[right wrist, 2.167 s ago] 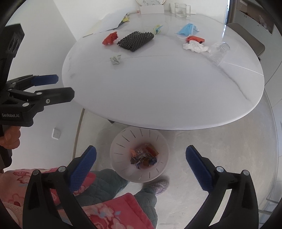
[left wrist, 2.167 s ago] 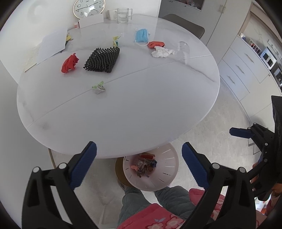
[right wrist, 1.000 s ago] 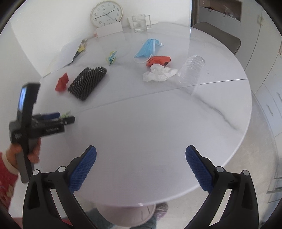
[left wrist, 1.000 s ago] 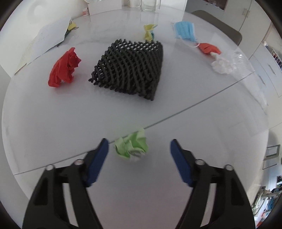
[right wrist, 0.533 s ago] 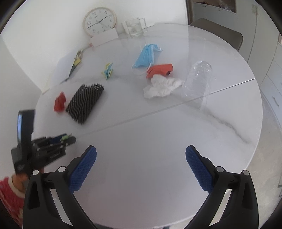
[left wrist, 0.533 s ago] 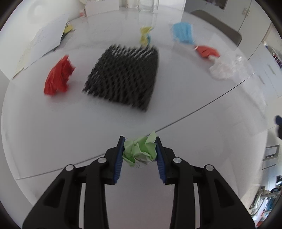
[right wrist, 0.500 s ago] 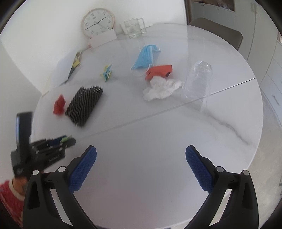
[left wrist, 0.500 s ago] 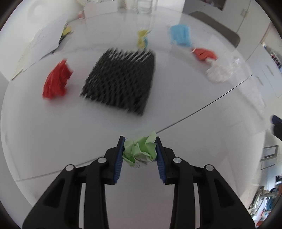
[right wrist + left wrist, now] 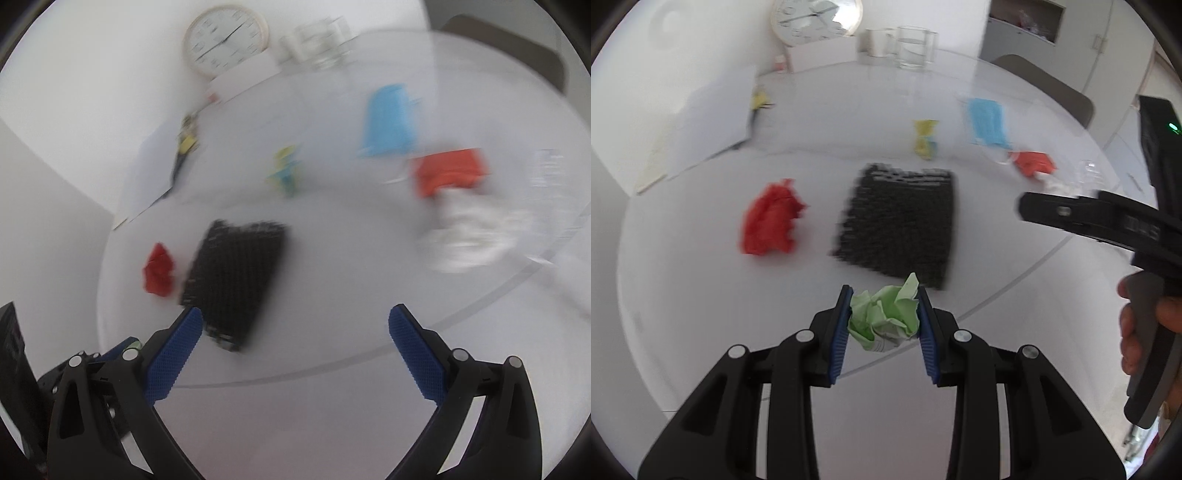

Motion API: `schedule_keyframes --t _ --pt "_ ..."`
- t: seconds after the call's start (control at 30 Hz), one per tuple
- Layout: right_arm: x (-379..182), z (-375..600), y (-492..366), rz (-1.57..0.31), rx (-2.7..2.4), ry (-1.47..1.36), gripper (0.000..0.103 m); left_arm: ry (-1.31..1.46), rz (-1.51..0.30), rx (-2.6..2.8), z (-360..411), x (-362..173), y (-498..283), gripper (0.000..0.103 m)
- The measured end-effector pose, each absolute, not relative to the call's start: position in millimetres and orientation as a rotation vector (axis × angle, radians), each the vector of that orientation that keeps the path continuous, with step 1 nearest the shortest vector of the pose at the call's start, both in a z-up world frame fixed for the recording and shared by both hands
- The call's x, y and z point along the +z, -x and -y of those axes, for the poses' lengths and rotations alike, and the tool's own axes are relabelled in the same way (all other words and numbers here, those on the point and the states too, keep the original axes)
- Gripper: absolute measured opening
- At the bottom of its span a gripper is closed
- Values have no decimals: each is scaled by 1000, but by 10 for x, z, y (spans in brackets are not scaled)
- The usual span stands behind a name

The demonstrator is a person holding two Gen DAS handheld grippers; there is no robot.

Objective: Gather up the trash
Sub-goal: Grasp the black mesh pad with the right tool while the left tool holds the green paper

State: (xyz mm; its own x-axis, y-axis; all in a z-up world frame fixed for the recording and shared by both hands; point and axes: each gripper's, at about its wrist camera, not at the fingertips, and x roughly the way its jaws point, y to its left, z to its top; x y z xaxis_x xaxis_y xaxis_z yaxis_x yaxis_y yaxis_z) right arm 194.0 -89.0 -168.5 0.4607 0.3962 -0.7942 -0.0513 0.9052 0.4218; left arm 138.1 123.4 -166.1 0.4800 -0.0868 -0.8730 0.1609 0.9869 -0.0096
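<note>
My left gripper (image 9: 884,325) is shut on a crumpled green paper wad (image 9: 886,317), held just above the white round table (image 9: 701,295). My right gripper (image 9: 295,343) is open and empty above the table, and it also shows at the right of the left wrist view (image 9: 1108,221). On the table lie a red crumpled paper (image 9: 770,221), a black mesh mat (image 9: 901,218), a yellow wrapper (image 9: 925,138), a blue face mask (image 9: 986,120), an orange-red scrap (image 9: 1032,162) and white tissue (image 9: 469,236).
A clock (image 9: 816,16), glass cups (image 9: 912,46) and white sheets of paper (image 9: 709,118) stand at the table's far side. A chair back (image 9: 1045,88) is behind the table. A clear plastic cup (image 9: 550,166) lies at the right.
My left gripper keeps hold of the green wad and has lifted it. My right gripper has swung forward and left over the table, closer to the trash; the right view is motion-blurred.
</note>
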Motion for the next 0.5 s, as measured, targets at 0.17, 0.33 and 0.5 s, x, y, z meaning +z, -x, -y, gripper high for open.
schedule_keyframes --t 0.17,0.33,0.5 --pt "-1980 480 -2244 -1121 247 -385 68 -70 -1069 -121 -1534 -1683 -1376 33" --pt "-2156 268 -2398 -1153 227 -379 33 -44 -1070 -105 -1706 -1695 -1350 33" --pt "-2104 206 -2373 -1128 267 -364 13 -61 -1058 -100 -1711 -1667 -1310 33"
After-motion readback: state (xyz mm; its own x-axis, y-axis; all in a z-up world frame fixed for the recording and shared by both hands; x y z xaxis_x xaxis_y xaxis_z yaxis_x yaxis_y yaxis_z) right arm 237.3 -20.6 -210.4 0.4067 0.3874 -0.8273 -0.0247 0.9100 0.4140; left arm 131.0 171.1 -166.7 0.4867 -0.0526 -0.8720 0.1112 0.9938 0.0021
